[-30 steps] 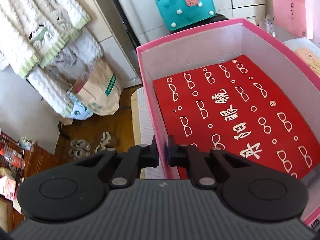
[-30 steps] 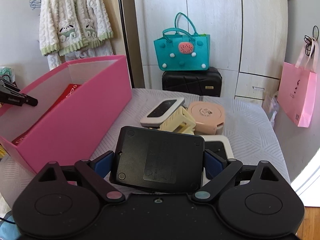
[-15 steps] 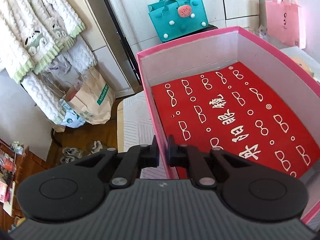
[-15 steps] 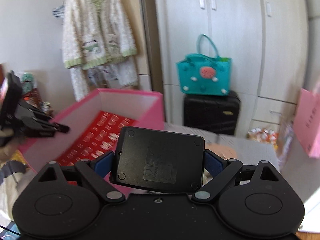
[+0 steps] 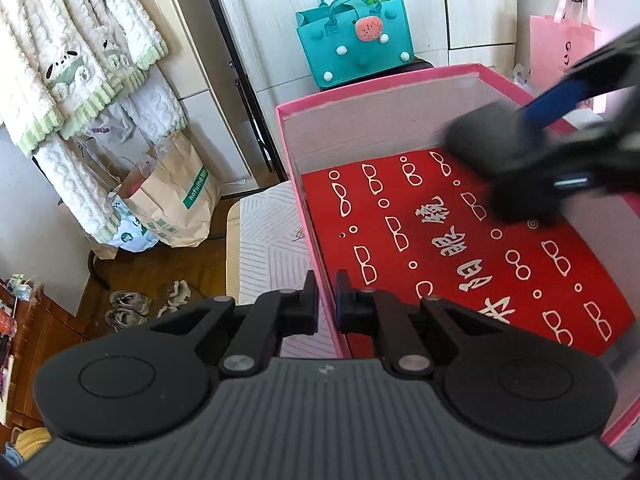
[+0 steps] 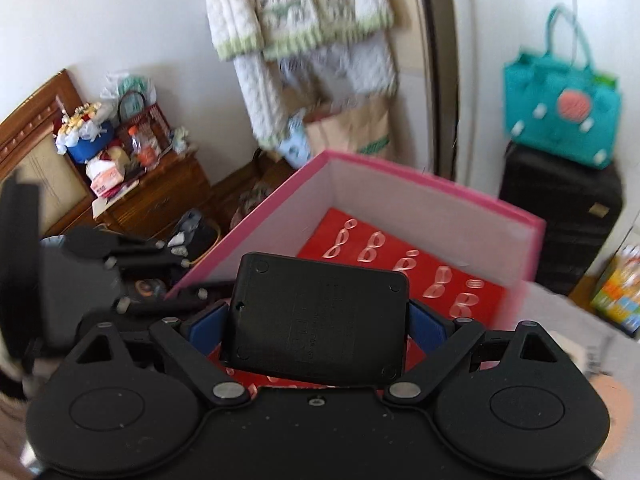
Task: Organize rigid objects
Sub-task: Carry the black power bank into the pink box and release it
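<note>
The flat black box [image 6: 318, 320], a rectangular slab with rounded corners and small screw holes, sits crosswise between the blue pads [image 6: 426, 322] of the right gripper [image 6: 318, 326], which pinch it at its two short ends. It now hangs over the open pink bin [image 5: 380, 96], above the red sheet [image 5: 440, 256] printed with white spectacles and characters that covers the bin's floor. A second ago the same box was held above the pale patterned tabletop with the bin off to the left; half a second ago it was nearing the bin's near wall. In the left wrist view it is a new arrival: the box [image 5: 480, 140], blurred, enters from the upper right with the right gripper [image 5: 532, 132] behind it, over the far right part of the bin, where earlier only the bare red sheet showed.

The left gripper [image 5: 326, 300] is pressed nearly together on the bin's left wall, one finger outside and one inside the pink rim, just as in both earlier frames. From the right wrist view the left gripper [image 6: 168, 264] is seen, blurred, at the bin's left edge.

Beyond the bin, a teal handbag [image 5: 354, 46] with a pink fruit face stands on a black suitcase [image 6: 560, 216]; a pink paper bag [image 5: 560, 52] hangs at the far right. A cream knitted cardigan [image 5: 68, 48] hangs on the left above a brown paper bag [image 5: 176, 200], with shoes [image 5: 128, 308] on the wooden floor. A cluttered wooden cabinet [image 6: 152, 196] stands against the wall.
</note>
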Tool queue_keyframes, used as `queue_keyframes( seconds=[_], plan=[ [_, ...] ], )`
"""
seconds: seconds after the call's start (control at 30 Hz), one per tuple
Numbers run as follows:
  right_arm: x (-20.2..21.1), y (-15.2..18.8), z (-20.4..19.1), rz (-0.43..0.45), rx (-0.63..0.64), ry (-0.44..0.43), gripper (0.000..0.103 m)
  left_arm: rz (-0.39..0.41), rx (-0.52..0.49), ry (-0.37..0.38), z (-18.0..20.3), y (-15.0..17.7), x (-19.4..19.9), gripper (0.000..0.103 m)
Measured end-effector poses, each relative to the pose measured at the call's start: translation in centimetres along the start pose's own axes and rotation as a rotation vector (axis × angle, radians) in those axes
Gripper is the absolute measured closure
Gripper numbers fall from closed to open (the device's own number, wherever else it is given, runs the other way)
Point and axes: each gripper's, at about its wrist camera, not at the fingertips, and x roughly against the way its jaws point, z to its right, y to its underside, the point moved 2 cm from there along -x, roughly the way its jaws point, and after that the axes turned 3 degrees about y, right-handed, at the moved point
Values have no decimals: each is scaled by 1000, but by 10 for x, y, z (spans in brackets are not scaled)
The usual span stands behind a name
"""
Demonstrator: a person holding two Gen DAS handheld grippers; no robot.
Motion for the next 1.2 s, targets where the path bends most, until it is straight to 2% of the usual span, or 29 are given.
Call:
queue_keyframes(
  seconds=[0.13, 0.3, 0.57, 0.63, 0.7, 0.8, 0.9, 1.0, 1.2],
  plan=[
    [-50, -18, 7, -140, -104, -12, 7, 20, 46, 18, -4, 3, 1, 96],
    [-95, -25, 21, -223, -183, 18, 7, 32, 82, 35, -8, 6, 2, 96],
    [-120, -30, 28, -218, -225, 43, 7, 37, 103, 47, -8, 3, 1, 95],
    [-129, -29, 30, -238, -215, 63, 7, 40, 104, 48, -8, 3, 1, 95],
    [-132, -29, 24, -221, -208, 99, 6, 41, 107, 39, -8, 2, 1, 95],
    [-130, -30, 23, -214, -205, 114, 6, 44, 114, 43, -10, 2, 0, 95],
    [-123, -32, 28, -190, -144, 71, 5, 42, 102, 44, -8, 2, 1, 95],
    [-94, -37, 26, -91, -98, 87, 5, 40, 96, 38, -7, 2, 0, 95],
    [-22, -37, 25, 20, -54, 40, 5, 38, 97, 33, -6, 4, -2, 95]
  ],
)
